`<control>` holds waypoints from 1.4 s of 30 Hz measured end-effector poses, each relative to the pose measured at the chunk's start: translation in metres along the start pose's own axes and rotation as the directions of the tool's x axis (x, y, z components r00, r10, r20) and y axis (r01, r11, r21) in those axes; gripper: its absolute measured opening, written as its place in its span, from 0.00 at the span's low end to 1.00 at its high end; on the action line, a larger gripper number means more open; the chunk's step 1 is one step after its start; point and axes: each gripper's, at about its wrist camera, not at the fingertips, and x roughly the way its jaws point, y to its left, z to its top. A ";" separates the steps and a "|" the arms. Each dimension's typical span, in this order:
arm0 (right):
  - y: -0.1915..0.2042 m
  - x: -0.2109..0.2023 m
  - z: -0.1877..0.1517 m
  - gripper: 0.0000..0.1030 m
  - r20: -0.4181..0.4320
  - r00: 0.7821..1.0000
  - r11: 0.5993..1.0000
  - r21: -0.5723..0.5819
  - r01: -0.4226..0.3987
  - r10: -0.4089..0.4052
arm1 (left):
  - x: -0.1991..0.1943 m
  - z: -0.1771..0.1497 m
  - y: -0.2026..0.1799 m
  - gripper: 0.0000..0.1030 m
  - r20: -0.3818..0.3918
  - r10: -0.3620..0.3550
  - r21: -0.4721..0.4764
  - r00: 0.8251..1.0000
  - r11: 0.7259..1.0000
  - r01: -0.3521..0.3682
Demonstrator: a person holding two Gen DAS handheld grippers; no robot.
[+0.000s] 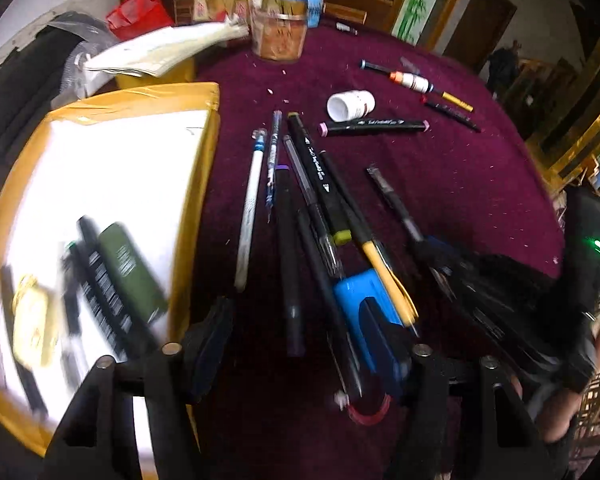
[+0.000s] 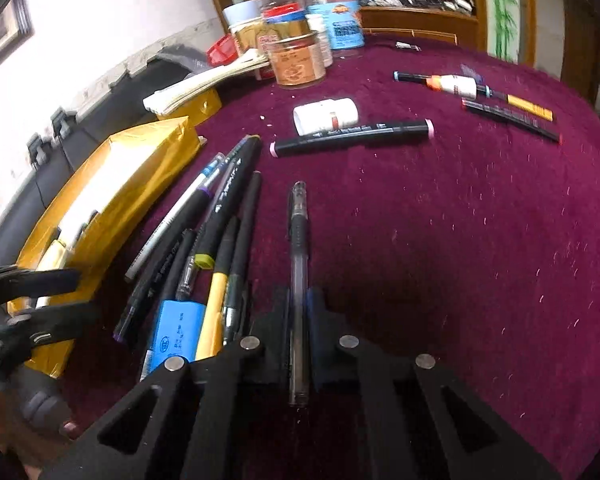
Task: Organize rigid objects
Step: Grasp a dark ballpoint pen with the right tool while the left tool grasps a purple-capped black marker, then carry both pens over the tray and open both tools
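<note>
The right hand-held gripper (image 2: 298,312) clamps a clear pen (image 2: 299,264) pointing straight ahead.

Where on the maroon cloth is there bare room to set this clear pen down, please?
The widest bare patch of maroon cloth lies right of the clear gel pen shut in the right gripper, below the pink-capped black marker. It is crowded left of the gripper, where the pen pile and blue eraser lie beside the yellow box.

No wording can be read for certain. The black marker (image 2: 352,137) just beside the white bottle (image 2: 326,115) carries white script too small to read. The blue eraser (image 2: 179,330) among the pens bears dark characters and a round logo, both blurred.
</note>
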 end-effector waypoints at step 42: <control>0.089 -0.043 -0.003 0.08 0.118 0.964 0.969 -0.099 -0.226 0.237 | -0.089 -0.073 0.123 0.13 0.211 0.040 -0.371 0.977 0.928 0.042</control>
